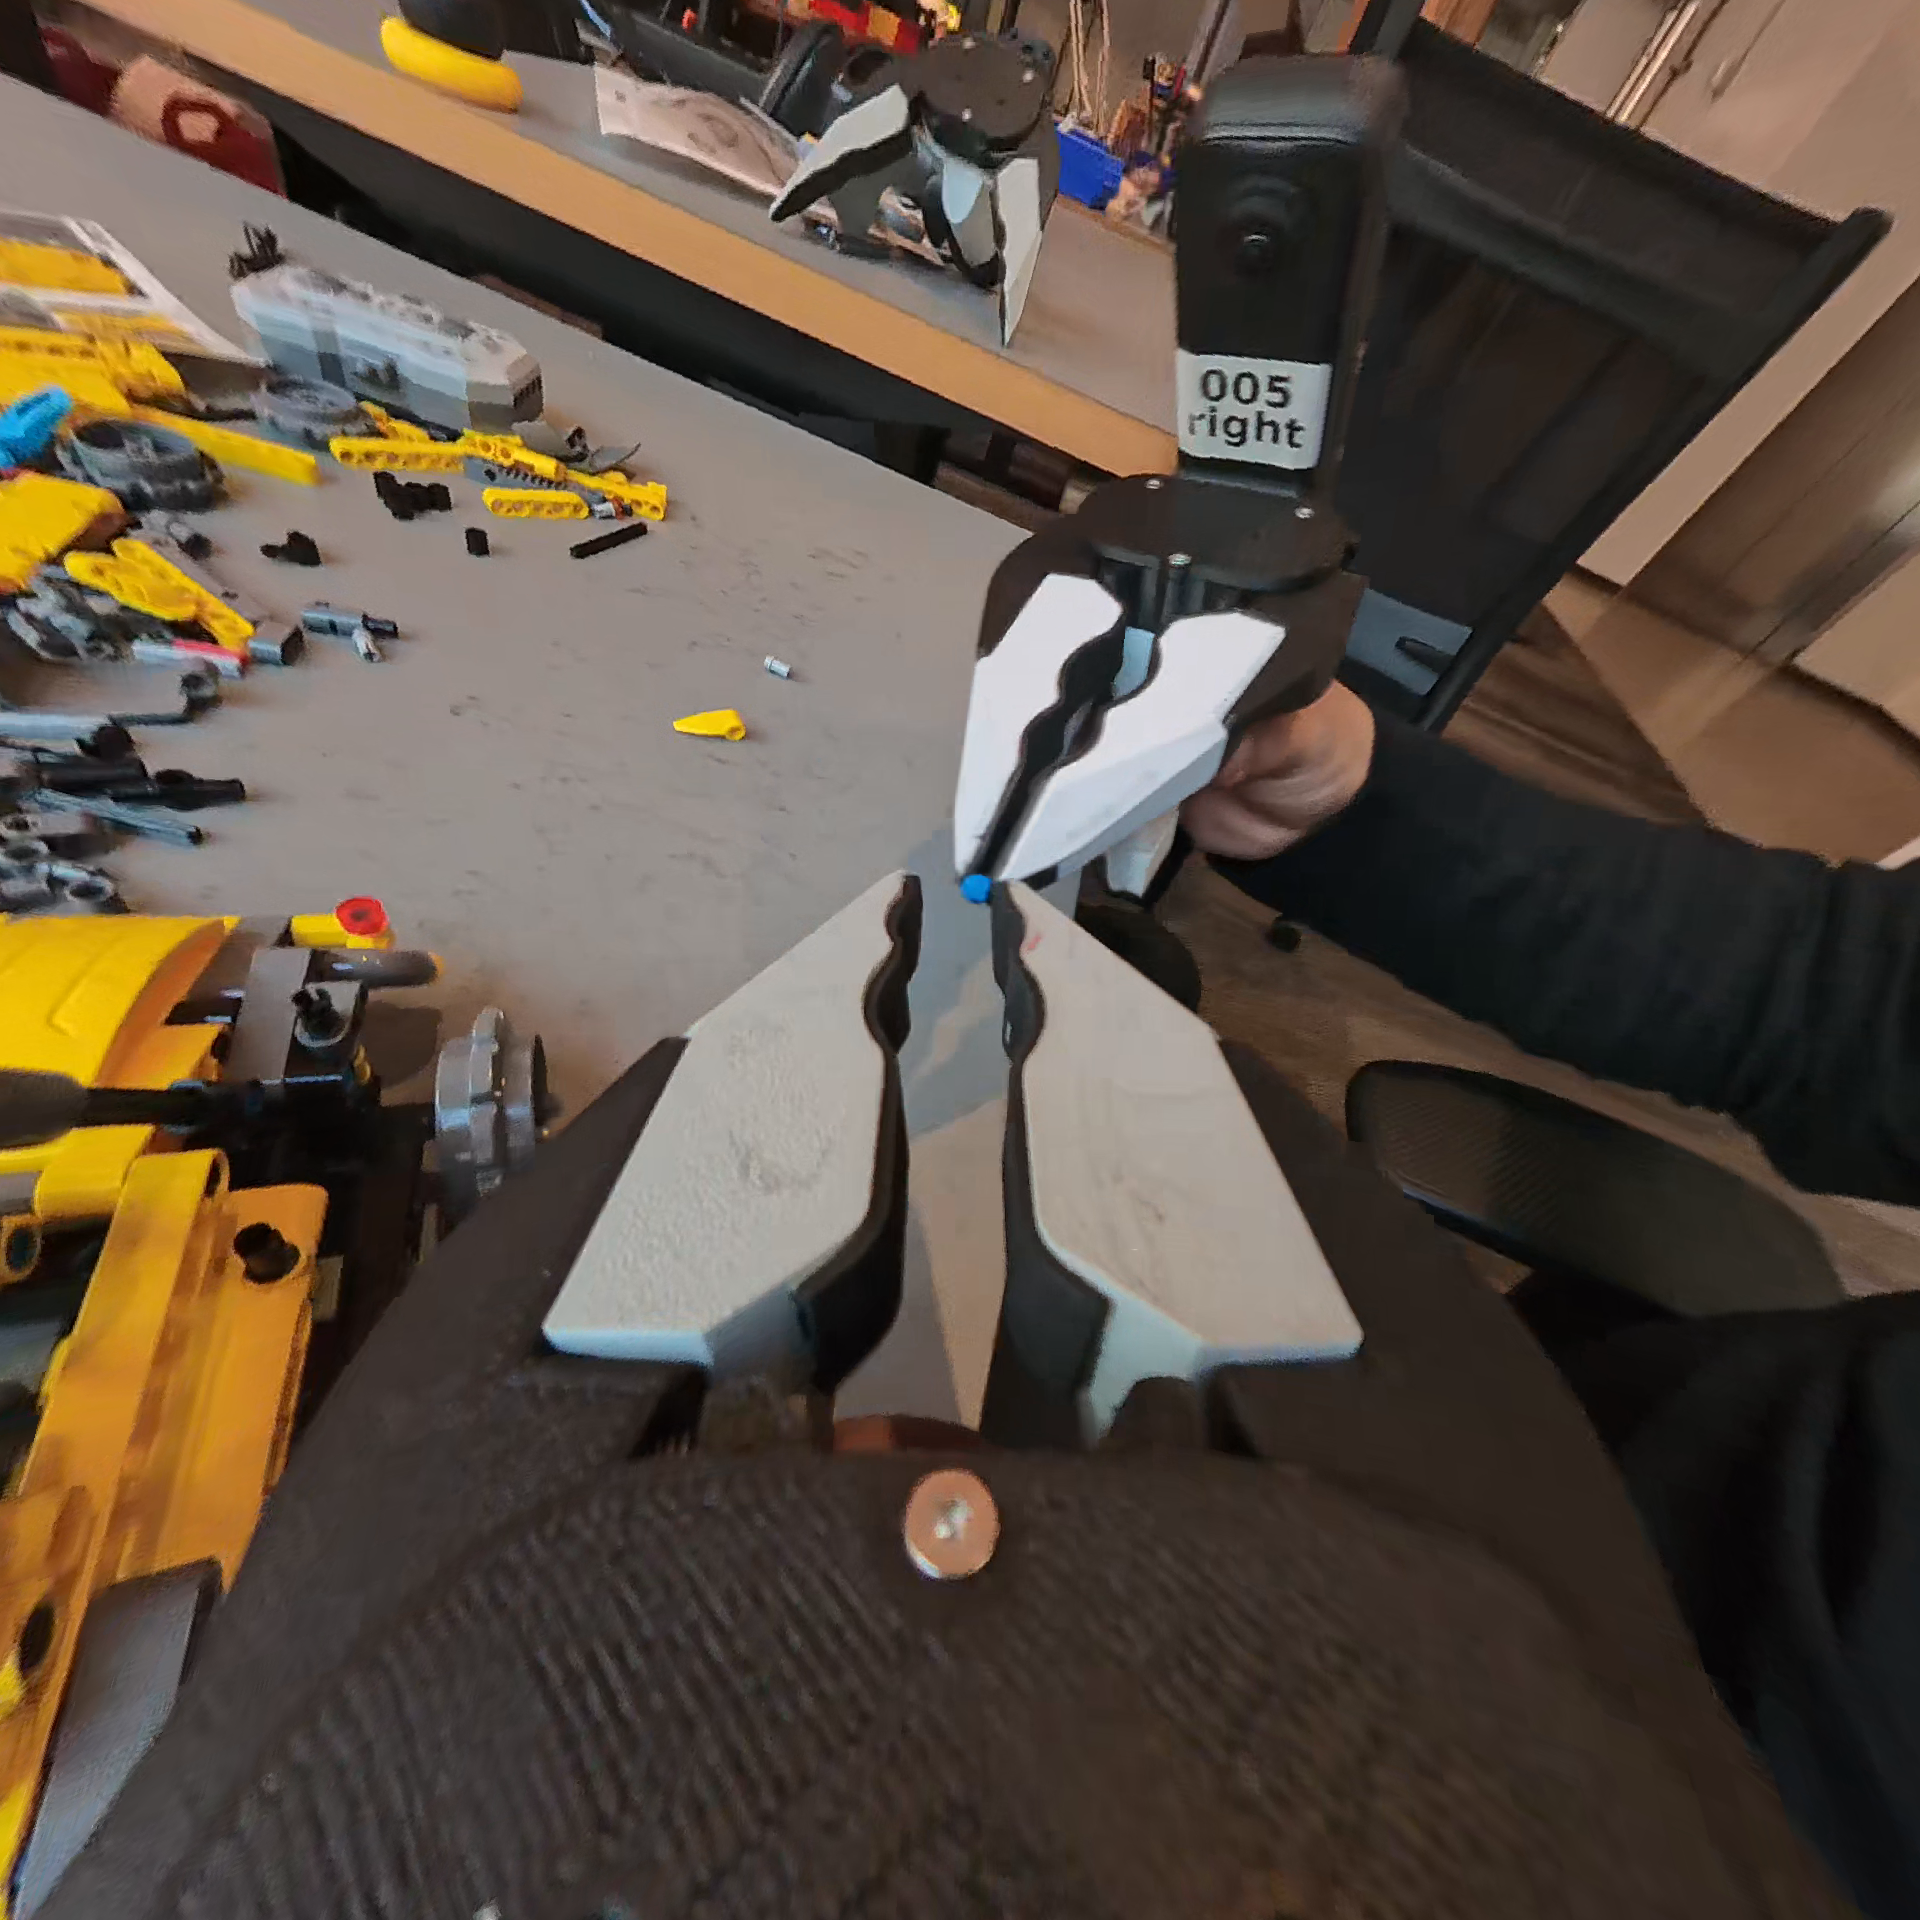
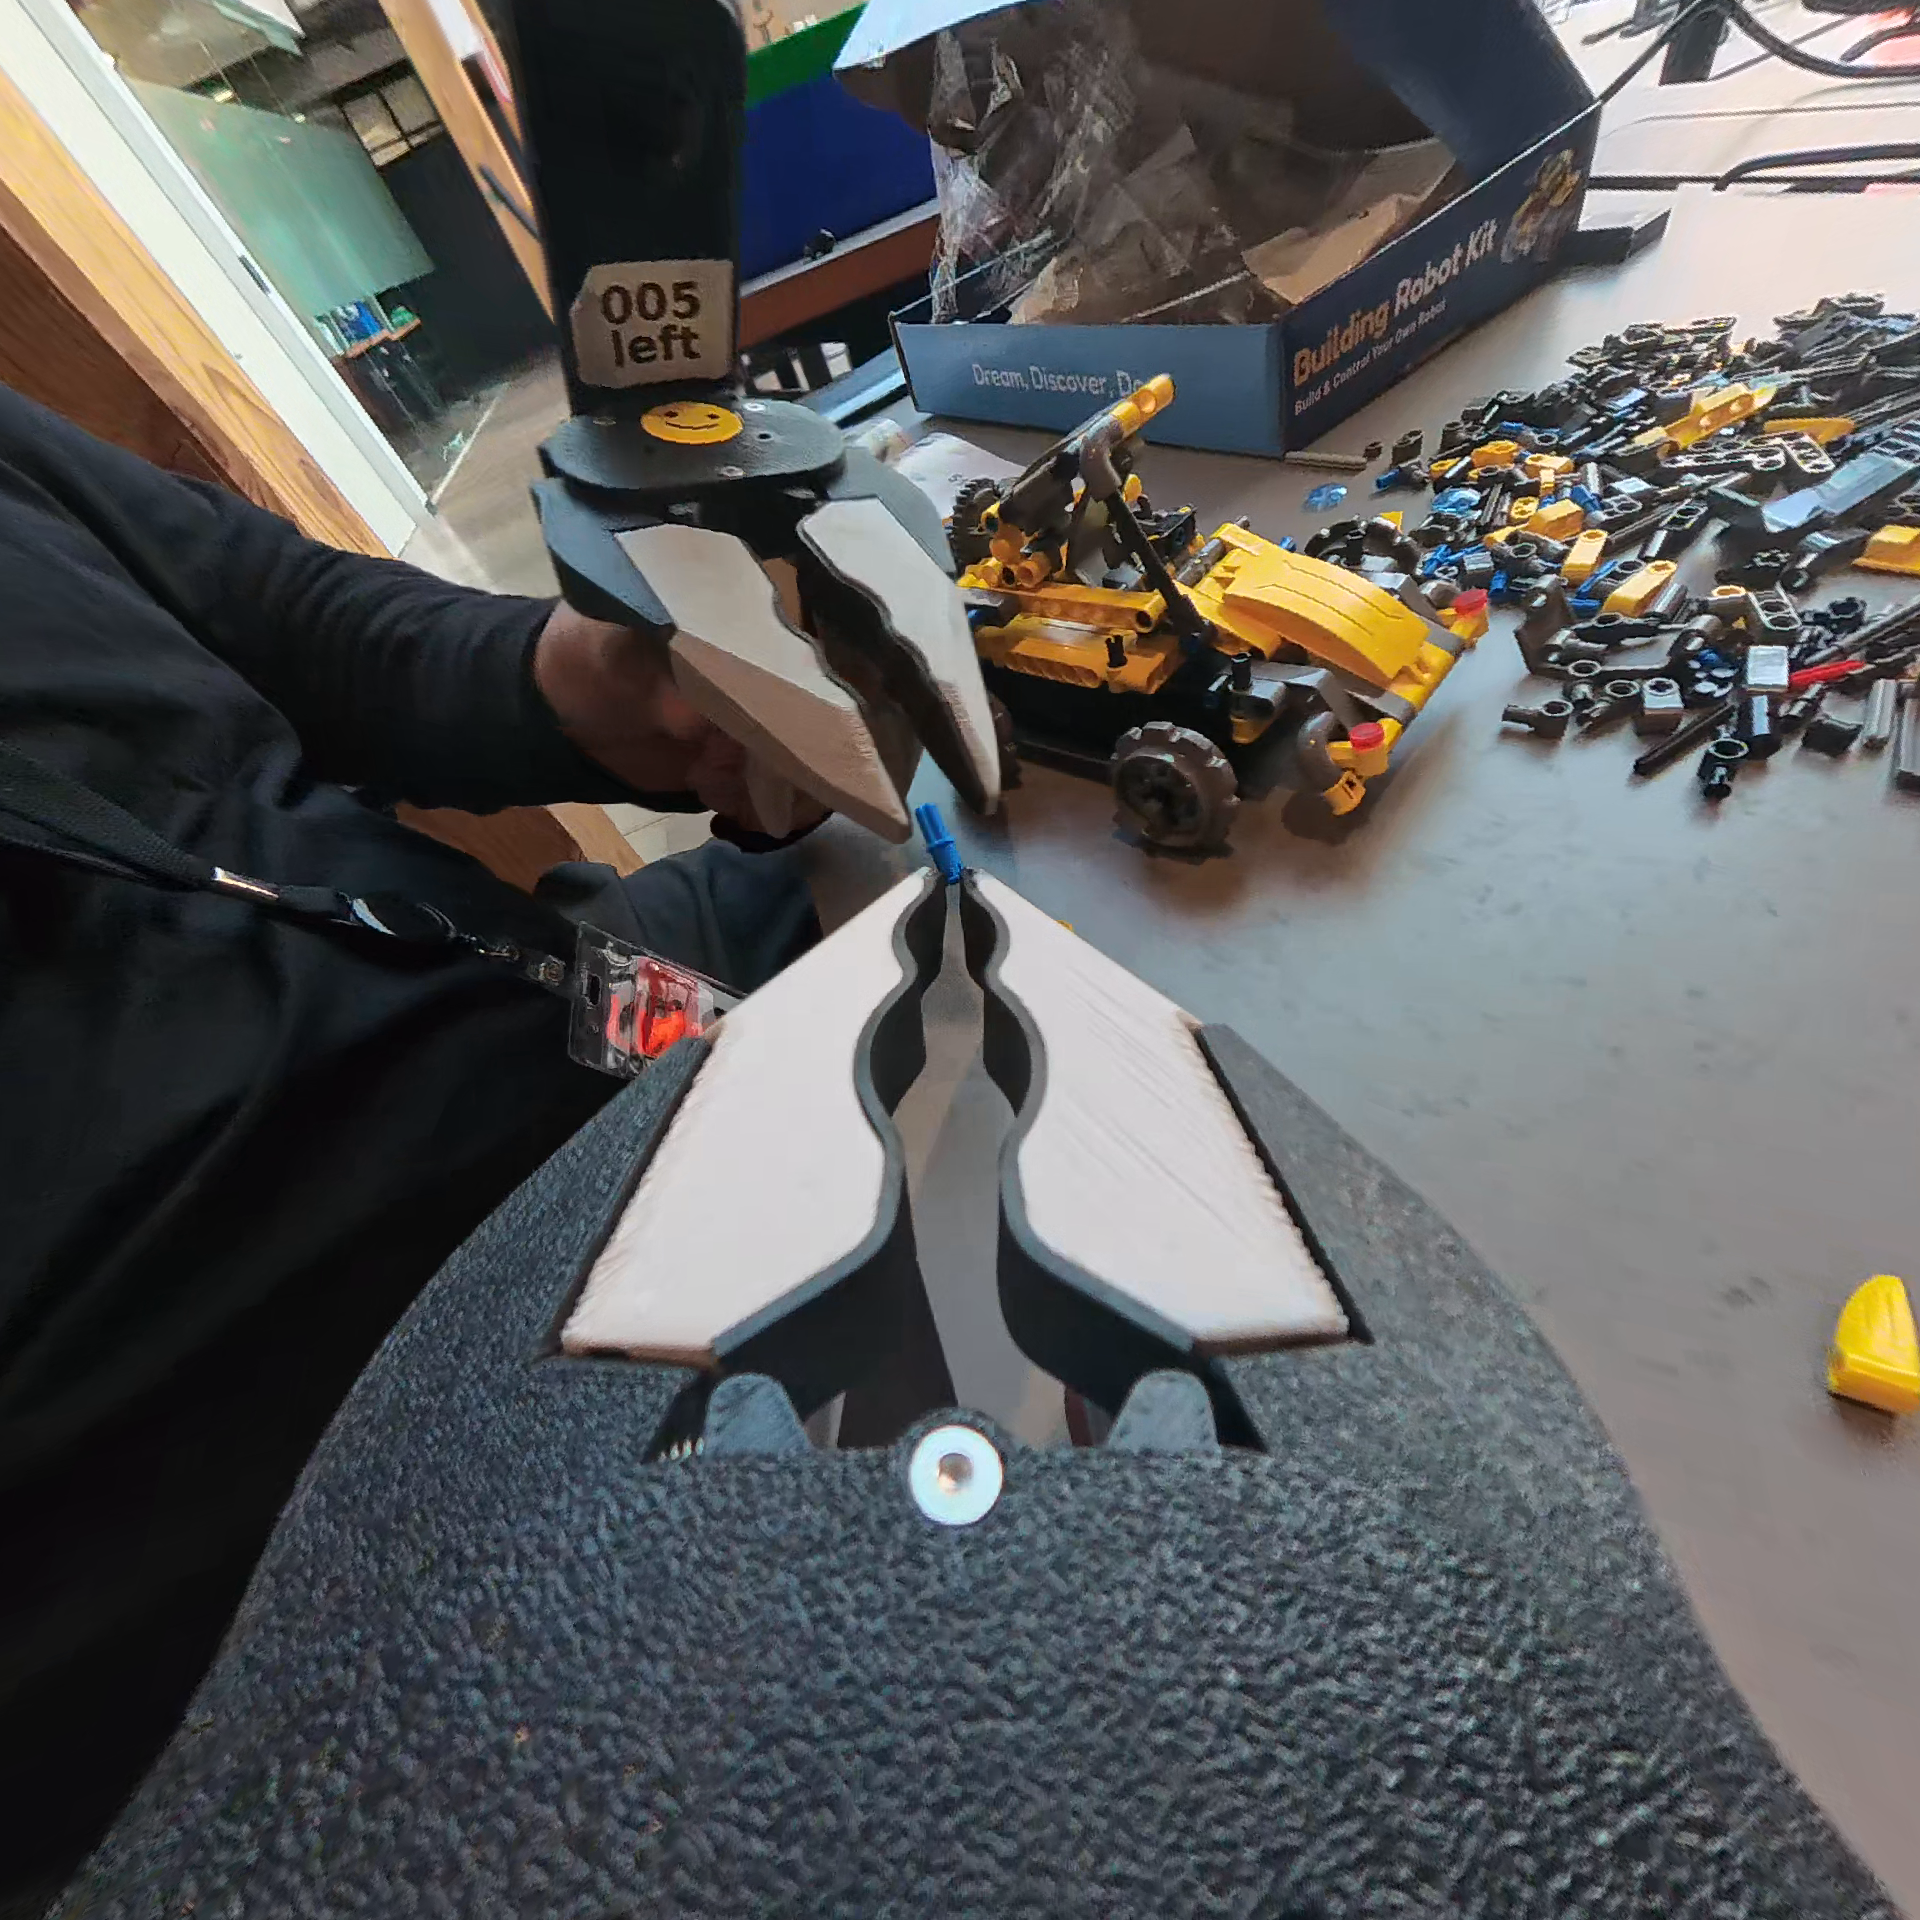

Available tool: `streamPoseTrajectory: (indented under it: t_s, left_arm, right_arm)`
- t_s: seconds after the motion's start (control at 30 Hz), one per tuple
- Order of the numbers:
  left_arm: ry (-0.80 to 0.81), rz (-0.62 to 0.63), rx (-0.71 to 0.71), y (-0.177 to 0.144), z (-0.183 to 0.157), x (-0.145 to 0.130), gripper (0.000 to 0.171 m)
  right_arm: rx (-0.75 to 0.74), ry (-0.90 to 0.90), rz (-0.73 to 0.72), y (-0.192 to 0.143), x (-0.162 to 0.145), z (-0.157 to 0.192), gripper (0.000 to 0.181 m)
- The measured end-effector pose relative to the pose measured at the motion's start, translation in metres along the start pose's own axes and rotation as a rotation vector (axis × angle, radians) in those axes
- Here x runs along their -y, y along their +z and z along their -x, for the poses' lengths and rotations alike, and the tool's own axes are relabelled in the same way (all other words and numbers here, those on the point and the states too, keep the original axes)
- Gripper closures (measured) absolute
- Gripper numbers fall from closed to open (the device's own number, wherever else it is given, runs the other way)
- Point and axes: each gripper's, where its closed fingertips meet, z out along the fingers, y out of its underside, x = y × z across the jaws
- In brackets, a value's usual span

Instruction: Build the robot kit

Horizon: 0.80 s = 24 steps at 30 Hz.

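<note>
Right wrist view: the right gripper (image 2: 948, 878) pinches a blue pin (image 2: 935, 829) at its closed tips, the left gripper (image 2: 940, 805) parted and empty just beside it, above the table (image 2: 1455, 1039).

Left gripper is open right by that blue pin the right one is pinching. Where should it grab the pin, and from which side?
Probably the free end. The right gripper is shut on one end of the blue pin, so only the half sticking out beyond its tips is exposed. The left gripper already faces it, open: come straight on along the pin, opposite the right gripper, and close across that end's narrow round shaft.
</note>
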Motion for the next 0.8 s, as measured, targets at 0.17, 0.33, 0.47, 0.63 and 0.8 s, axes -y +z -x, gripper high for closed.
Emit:
streamPoseTrajectory:
  t_s: [0.17,0.33,0.47,0.63,0.8]
  left_arm:
    - [-0.058,-0.008,-0.04,0.0,0.0,0.002,0.163]
    - [-0.062,0.008,-0.043,0.001,-0.001,-0.002,0.17]
    - [-0.054,0.003,-0.031,-0.001,0.002,-0.001,0.17]
    - [-0.078,0.015,-0.024,-0.001,0.006,0.0,0.171]
    - [-0.09,0.049,0.004,-0.001,0.015,-0.005,0.171]
  right_arm:
    - [-0.013,0.012,-0.006,0.0,-0.001,-0.001,0.179]
    - [-0.002,0.039,-0.019,0.004,0.0,-0.001,0.179]
    - [-0.017,0.029,-0.021,0.01,-0.001,-0.001,0.179]
    - [-0.072,-0.037,0.014,0.018,-0.001,-0.002,0.178]
    - [-0.095,-0.049,0.02,0.02,-0.001,-0.003,0.181]
